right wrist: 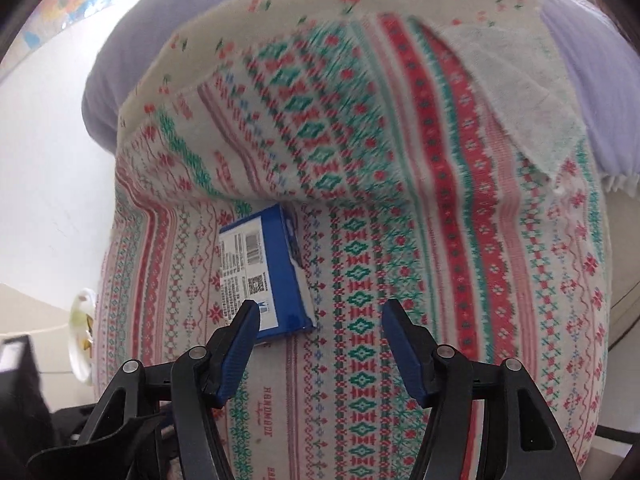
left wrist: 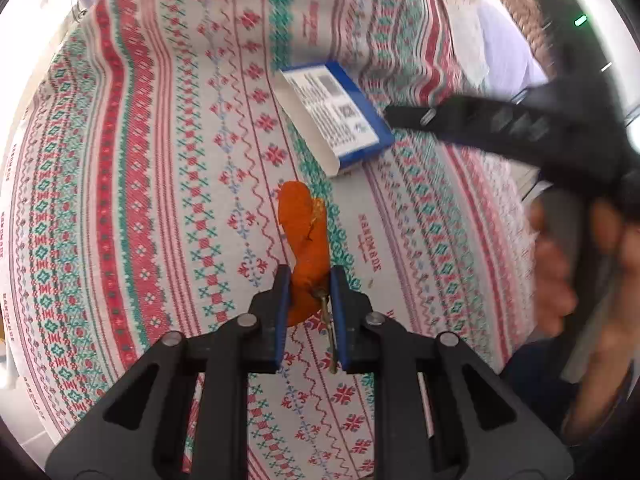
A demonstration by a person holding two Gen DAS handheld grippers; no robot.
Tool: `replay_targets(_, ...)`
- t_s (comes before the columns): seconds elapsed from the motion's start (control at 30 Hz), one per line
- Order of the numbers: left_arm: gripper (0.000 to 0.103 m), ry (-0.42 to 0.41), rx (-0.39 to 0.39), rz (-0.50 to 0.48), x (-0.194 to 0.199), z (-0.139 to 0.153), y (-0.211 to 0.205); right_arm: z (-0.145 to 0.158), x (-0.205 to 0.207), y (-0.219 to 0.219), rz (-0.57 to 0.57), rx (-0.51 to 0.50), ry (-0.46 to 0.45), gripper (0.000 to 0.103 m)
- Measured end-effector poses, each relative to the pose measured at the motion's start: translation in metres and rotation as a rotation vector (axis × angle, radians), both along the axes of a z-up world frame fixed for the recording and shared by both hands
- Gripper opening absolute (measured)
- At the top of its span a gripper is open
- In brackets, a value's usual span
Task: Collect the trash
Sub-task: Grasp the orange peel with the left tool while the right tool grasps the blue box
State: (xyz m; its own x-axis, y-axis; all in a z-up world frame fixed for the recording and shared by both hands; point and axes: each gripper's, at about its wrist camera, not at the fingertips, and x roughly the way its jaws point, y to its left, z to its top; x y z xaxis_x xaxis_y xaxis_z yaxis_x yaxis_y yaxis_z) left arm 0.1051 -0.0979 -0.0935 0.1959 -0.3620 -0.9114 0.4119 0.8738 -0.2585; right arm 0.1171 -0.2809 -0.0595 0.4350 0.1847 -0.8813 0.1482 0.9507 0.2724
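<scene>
"HANDMADE" woven into my patterned cloth, repeated along its stripes, on my blue box a barcode, QR codes and print too small to read

Both wrist views steep down, close over patterned cloth — share blue box (overlap).

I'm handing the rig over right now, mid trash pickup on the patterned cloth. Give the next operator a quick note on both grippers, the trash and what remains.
Left gripper: jaws closed in on the orange peel, which lies on the patterned cloth and is not lifted yet.
Right gripper: open and empty, just above the cloth, with the blue carton at its left finger.
Done: peel gripped.
Left: lift the peel away, then line up on the carton, grip it and remove it. No bin is visible in either view.
</scene>
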Motion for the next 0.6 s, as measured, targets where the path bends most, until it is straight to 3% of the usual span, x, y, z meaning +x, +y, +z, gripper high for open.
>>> replay_targets(0.17, 0.021, -0.017, 0.002, 0.028, 0.002, 0.009, 0.014, -0.006, 0.012, 0.039, 0.119, -0.065, -0.002, 0.071)
replay_targets(0.3, 0.021, -0.033, 0.008, 0.051, 0.002, 0.016, 0.031, -0.008, 0.011, 0.060, 0.173, -0.138, -0.031, 0.083)
replay_targets(0.37, 0.021, -0.038, 0.011, 0.057, 0.002, 0.018, 0.038, -0.014, 0.014, 0.066, 0.184, -0.178, -0.018, 0.084)
replay_targets(0.4, 0.021, -0.038, 0.011, 0.059, 0.005, 0.020, 0.046, -0.019, 0.016, 0.068, 0.179, -0.204, 0.000, 0.081)
replay_targets(0.43, 0.021, -0.040, 0.011, 0.062, 0.005, 0.021, 0.050, -0.022, 0.017, 0.068, 0.170, -0.219, 0.002, 0.059)
replay_targets(0.6, 0.021, -0.072, 0.010, 0.086, -0.001, 0.041, 0.073, 0.010, 0.001, 0.070, 0.152, -0.146, -0.132, 0.058)
